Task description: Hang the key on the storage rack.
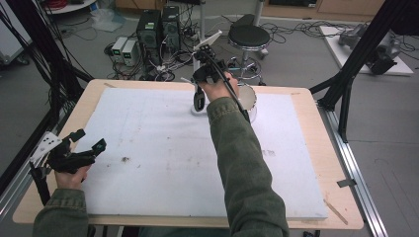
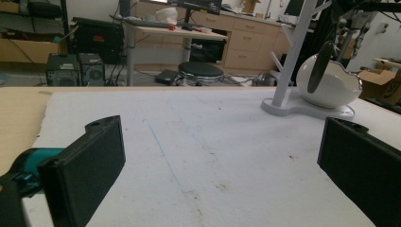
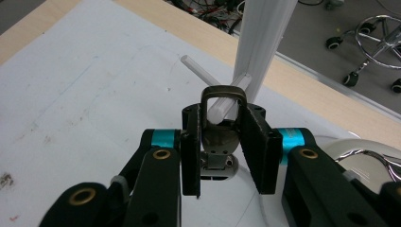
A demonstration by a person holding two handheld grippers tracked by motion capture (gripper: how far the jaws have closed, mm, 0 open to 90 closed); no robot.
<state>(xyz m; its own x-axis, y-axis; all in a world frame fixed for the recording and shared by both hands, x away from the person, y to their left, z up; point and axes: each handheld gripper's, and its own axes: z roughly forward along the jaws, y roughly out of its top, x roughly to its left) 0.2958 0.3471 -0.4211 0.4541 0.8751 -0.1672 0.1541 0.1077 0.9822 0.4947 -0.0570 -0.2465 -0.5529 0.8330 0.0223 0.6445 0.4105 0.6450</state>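
Observation:
A white branched stand [image 1: 198, 111] rises at the far middle of the white board, beside a white bowl [image 1: 248, 98]. My right gripper [image 1: 200, 83] reaches down to the stand from above. In the right gripper view my right gripper [image 3: 222, 137] is shut on a dark utensil's handle, whose bronze loop end [image 3: 223, 92] sits around a white peg [image 3: 201, 70] of the stand. The utensil [image 2: 318, 66] hangs in front of the bowl [image 2: 335, 85]. At the near left corner my left gripper [image 1: 89, 141] rests open and low, with nothing between its fingers [image 2: 101, 151].
A white foam board [image 1: 163, 158] covers most of the wooden table [image 1: 323, 163]. Beyond the far edge stand a black stool [image 1: 248, 37] and computer towers [image 1: 158, 29] among cables. Black frame posts [image 1: 363, 54] flank the table on both sides.

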